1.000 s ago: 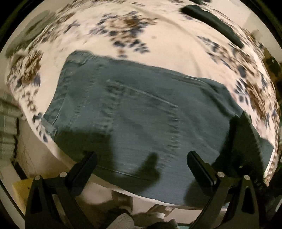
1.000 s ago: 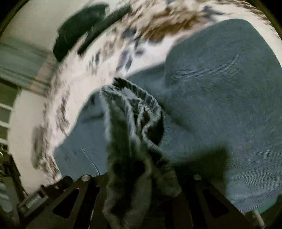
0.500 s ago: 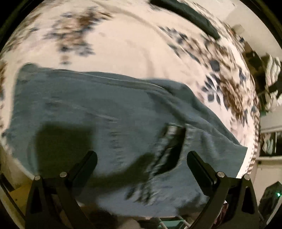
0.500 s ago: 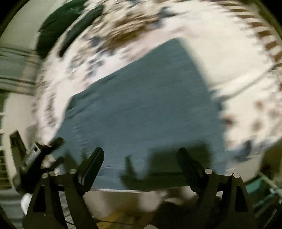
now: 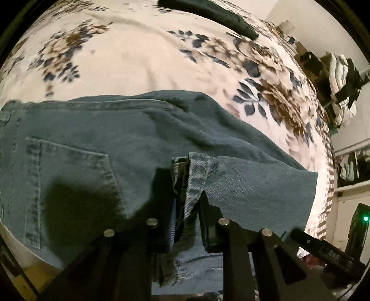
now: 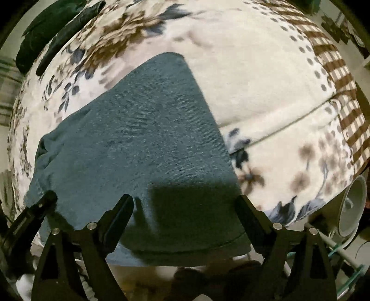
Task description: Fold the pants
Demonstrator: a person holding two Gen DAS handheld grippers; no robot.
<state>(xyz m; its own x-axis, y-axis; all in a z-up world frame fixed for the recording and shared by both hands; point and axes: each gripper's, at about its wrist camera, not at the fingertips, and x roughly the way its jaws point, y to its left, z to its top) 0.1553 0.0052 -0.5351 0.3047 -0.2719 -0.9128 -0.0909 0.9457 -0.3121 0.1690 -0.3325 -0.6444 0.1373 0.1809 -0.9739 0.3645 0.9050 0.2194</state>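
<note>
Blue-green jeans (image 5: 115,139) lie folded on a floral bedspread (image 5: 138,58). In the left wrist view a back pocket (image 5: 69,176) shows at left and the leg hems (image 5: 198,171) lie on top near the bed's front edge. My left gripper (image 5: 185,208) is shut on those hems. In the right wrist view the jeans (image 6: 143,139) lie flat as a folded panel. My right gripper (image 6: 185,213) is open and empty, just above their near edge.
Dark clothes (image 5: 208,14) lie at the far side of the bed, also in the right wrist view (image 6: 50,30). Clothes hang on a rack (image 5: 342,83) at right. A white bowl-shaped thing (image 6: 351,208) sits below the bed's right edge.
My right gripper let go of the bunched hems and now hovers open over the flat jeans. My left gripper swung right and closed on the hems.
</note>
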